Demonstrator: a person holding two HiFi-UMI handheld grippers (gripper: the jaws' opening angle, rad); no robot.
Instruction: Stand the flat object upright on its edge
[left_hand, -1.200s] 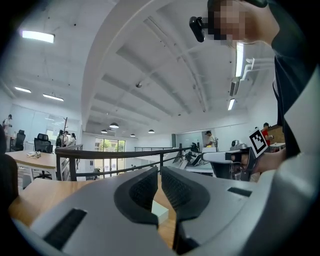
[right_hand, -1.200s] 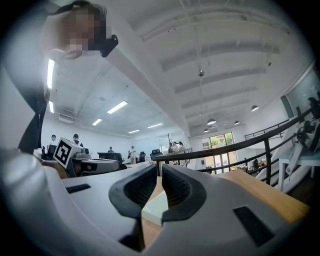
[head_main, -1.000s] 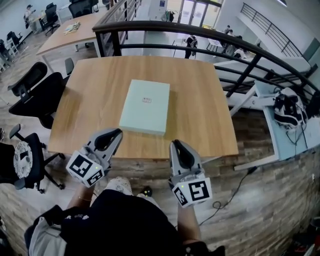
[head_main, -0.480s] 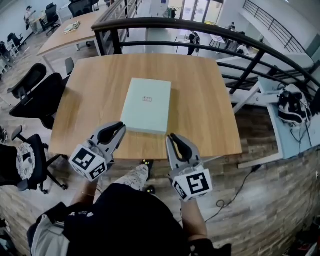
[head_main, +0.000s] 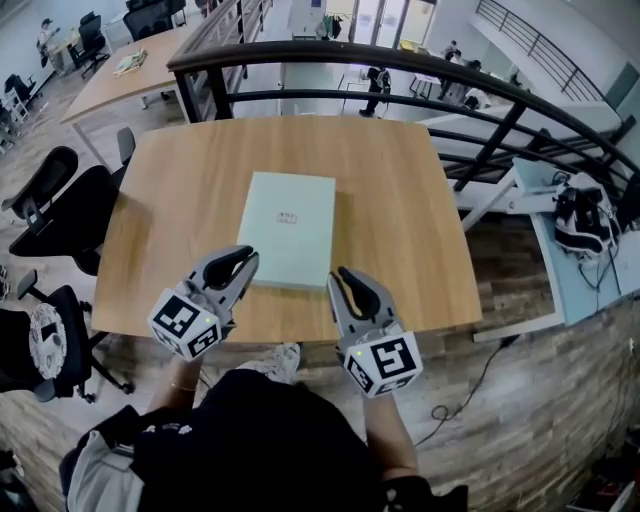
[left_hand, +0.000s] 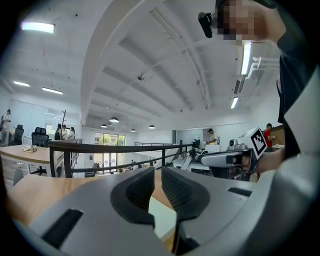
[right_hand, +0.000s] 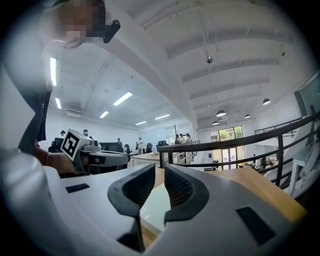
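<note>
Since a second before, both grippers had come forward from short of the tabletop's near edge to over it. The left gripper's jaws were pressed together with nothing between them, the near left corner of the book just ahead of their tips. The right gripper's jaws stood a sliver apart and were opening, empty, the book's near right corner just ahead. The book lay flat on the tabletop.

No legible txt. Pale green flat rectangular box on wooden table w/ small red label, too small to read.
</note>
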